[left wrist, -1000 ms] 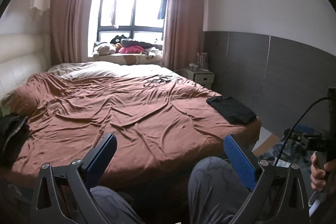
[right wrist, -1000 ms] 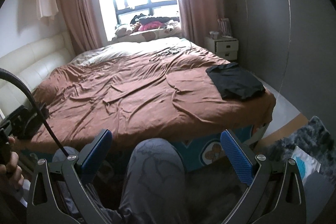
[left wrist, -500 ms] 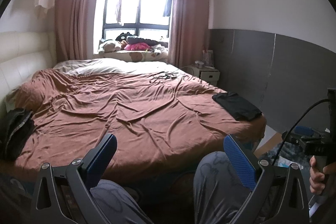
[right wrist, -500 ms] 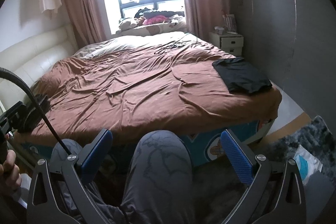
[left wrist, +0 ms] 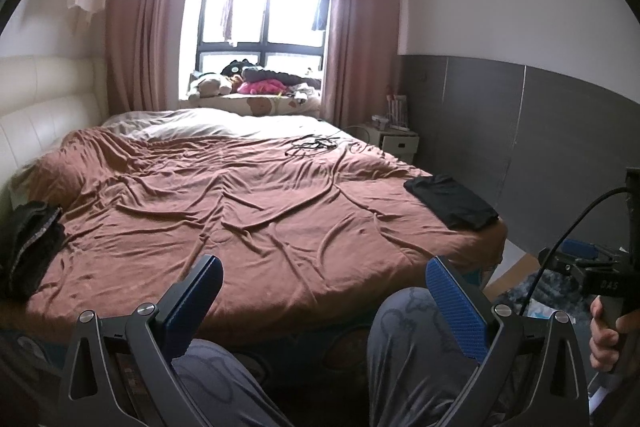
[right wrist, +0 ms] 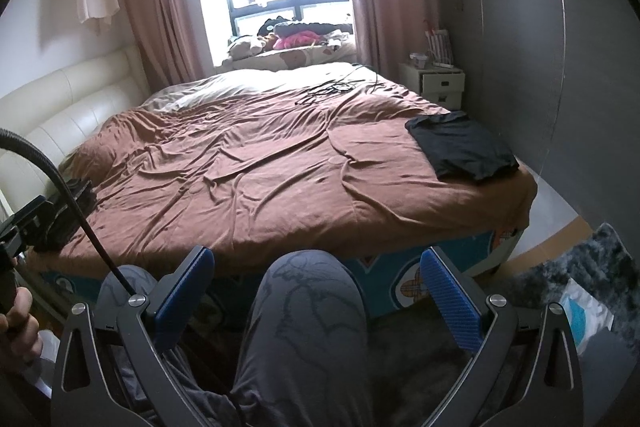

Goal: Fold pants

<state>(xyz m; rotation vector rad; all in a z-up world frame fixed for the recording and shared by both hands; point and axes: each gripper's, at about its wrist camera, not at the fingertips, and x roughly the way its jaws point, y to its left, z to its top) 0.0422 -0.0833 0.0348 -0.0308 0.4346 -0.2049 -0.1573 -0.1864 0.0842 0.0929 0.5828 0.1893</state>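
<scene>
A folded black garment [left wrist: 452, 202] lies at the right front corner of the brown bed cover [left wrist: 256, 211]; it also shows in the right wrist view [right wrist: 460, 145]. A dark crumpled pile of clothing [left wrist: 28, 247] lies at the bed's left edge, and partly shows in the right wrist view [right wrist: 78, 195]. My left gripper [left wrist: 324, 291] is open and empty, held in front of the bed above the person's knees. My right gripper [right wrist: 318, 281] is open and empty, over a knee [right wrist: 308, 291] in grey patterned trousers.
Black cables [left wrist: 316, 143] lie on the far side of the bed. A white nightstand [right wrist: 440, 83] stands at the far right by the grey wall. A cream headboard [left wrist: 40, 115] is on the left. A shaggy dark rug [right wrist: 580, 267] and a bag [right wrist: 584, 311] lie on the floor right.
Both grippers have risen and tilted a little, so more of the bed and its front edge shows. Both stay open and empty.
</scene>
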